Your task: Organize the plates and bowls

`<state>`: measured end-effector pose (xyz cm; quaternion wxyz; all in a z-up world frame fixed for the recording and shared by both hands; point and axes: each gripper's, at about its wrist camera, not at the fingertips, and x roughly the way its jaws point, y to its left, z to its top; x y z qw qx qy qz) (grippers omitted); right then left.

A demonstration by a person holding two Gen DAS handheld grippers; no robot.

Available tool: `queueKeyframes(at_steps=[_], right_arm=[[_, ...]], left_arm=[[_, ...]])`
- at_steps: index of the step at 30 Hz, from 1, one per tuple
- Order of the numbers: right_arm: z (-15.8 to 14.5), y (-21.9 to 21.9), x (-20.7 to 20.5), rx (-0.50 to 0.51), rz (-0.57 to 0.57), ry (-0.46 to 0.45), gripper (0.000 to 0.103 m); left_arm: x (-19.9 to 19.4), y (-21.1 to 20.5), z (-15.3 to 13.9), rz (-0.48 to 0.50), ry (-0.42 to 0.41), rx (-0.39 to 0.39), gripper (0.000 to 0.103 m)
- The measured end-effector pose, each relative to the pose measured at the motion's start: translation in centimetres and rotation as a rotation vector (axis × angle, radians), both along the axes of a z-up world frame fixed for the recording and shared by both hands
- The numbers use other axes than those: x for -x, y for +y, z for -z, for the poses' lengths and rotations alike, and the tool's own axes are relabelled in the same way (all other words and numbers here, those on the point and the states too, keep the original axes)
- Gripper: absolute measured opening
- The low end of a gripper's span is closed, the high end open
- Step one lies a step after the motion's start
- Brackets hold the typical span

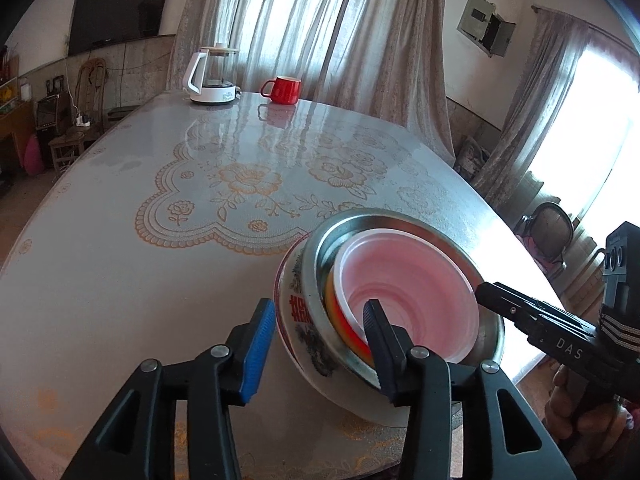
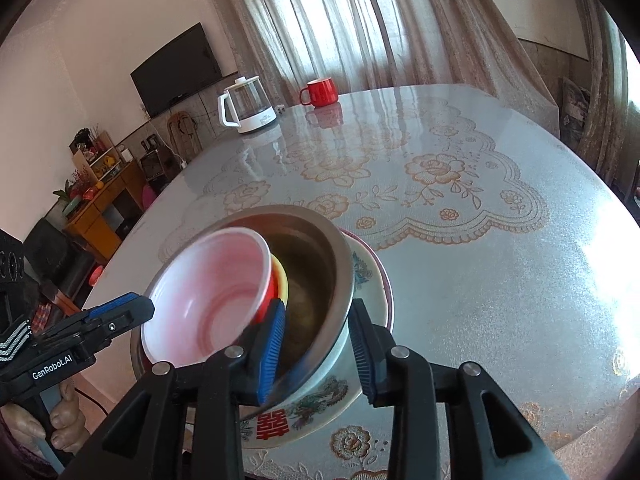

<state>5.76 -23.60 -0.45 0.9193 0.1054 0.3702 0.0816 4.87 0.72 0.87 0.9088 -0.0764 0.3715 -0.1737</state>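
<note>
Glossy round table (image 1: 120, 280) with a gold flower-print cover fills both views. At the bottom of the left wrist view, the left gripper (image 1: 320, 320) stands partly open astride the near rims of the bowl stack: its blue pad (image 1: 258, 350) is clear of the outside, and the other finger lies inside against the pink bowl (image 1: 412, 292). In the right wrist view's lower middle, the right gripper (image 2: 318, 340) straddles the steel bowl (image 2: 316, 256) rim, narrowly parted; whether the pads press cannot be told. The stack sits tilted at the near table edge: a china bowl (image 2: 360, 280) with a red character, then steel, a yellow-and-red one, and pink on top. Farther off, a red mug (image 1: 282, 89) and a kettle (image 1: 212, 76) stand before curtains.
</note>
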Motion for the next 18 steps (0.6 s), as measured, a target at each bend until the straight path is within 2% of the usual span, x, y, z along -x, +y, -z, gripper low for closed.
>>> queueKeyframes(at_steps=[5,10,11,13,15,17,18], right_arm=[[-1.3,0.4,1.5,0.038,0.022,-0.068,0.036],[-2.6,1.7,3.2,0.109,0.062,-0.142,0.039],[-2.7,2.0,3.3,0.115,0.074,-0.157,0.041],[-3.0,3.0,4.1,0.144,0.107,-0.194,0.041],[-3.1,4.1,5.0,0.175,0.148,-0.225,0.045],[-2.8,5.2,5.5,0.197,0.178,-0.231,0.051],[-2.6,5.5,5.7,0.2,0.185,-0.225,0.051]], left_arm=[[1.0,0.4,-0.5,-0.059,-0.058,-0.031,0.055],[2.4,0.1,-1.3,-0.129,-0.154,-0.119,0.064],[2.5,0.0,-1.4,-0.142,-0.169,-0.137,0.072],[3.0,-0.4,-1.6,-0.144,-0.186,-0.163,0.08],[3.5,-0.6,-1.6,-0.14,-0.199,-0.173,0.082],[4.1,-0.8,-1.7,-0.141,-0.213,-0.19,0.092],[4.3,-0.9,-1.7,-0.143,-0.218,-0.192,0.093]])
